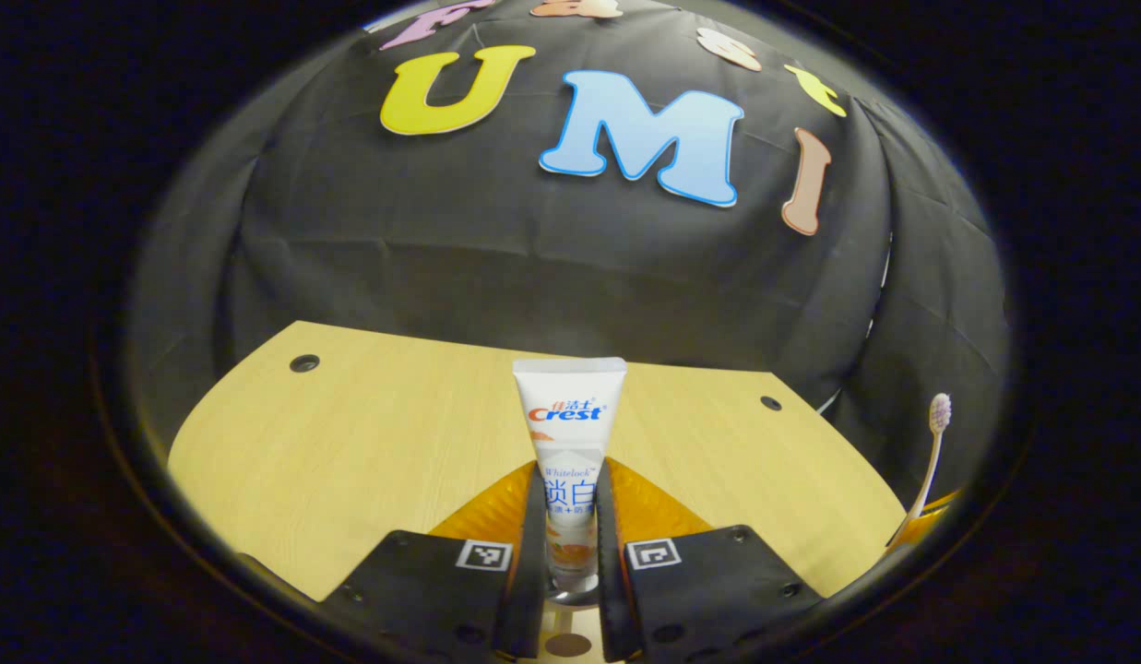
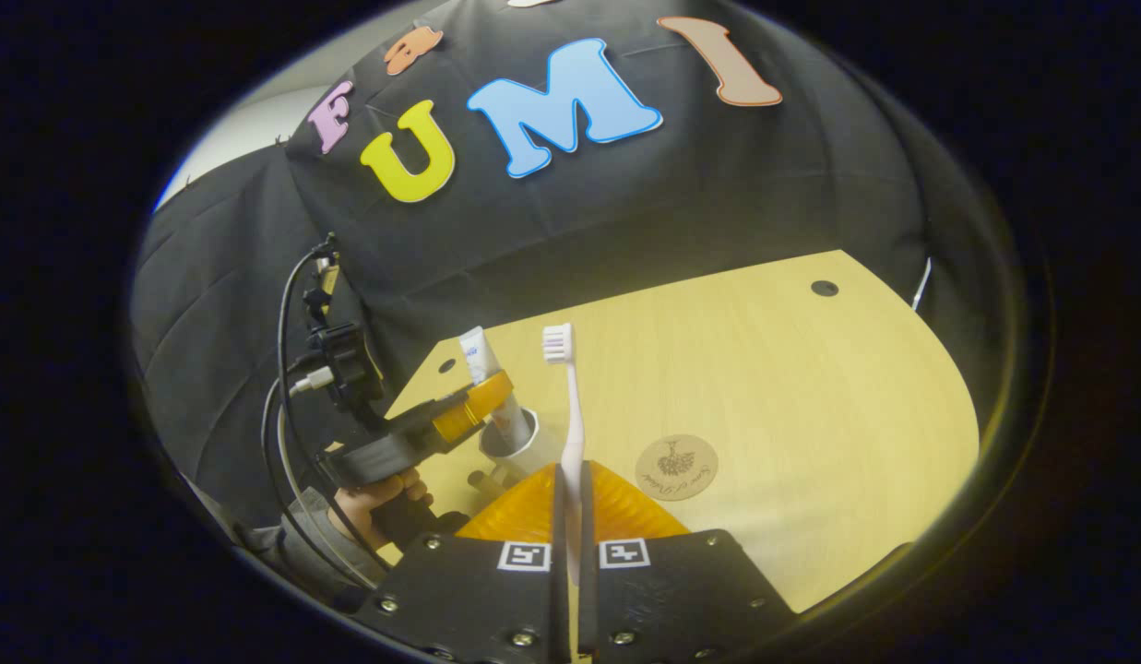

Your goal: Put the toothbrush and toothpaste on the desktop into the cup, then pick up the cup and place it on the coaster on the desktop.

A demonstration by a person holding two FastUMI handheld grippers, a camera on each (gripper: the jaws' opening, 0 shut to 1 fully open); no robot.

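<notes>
Up close in the left gripper view, the left gripper [image 1: 570, 526] has its two fingers drawn in tight on the toothpaste [image 1: 570, 433], one finger pressing each side of the tube's lower half. The tube stands upright with its flat crimped end on top, and its cap end dips toward a pale rim just visible between the finger bases. Past it spreads the wooden desktop [image 1: 367, 433], and at the far right edge of that view the toothbrush [image 1: 933, 452] rises with its bristle head uppermost. In the right gripper view, the right gripper [image 2: 571, 516] is closed almost fully, both fingers clamped on the thin handle of the toothbrush, which stands upright with the bristles at the top, above the desk. Farther off to the left in that same view, the left gripper appears again, carried by a hand [image 2: 376, 503] with a grey sleeve, cables trailing from its rear. It holds the toothpaste over the cup [image 2: 515, 441], a white cup standing on the desktop, and the tube's lower end looks to be inside the cup's mouth, though how deep it sits I cannot tell. To the right of the cup, apart from it, the round coaster [image 2: 677, 467] lies flat on the desktop with a small dark design on its face.
</notes>
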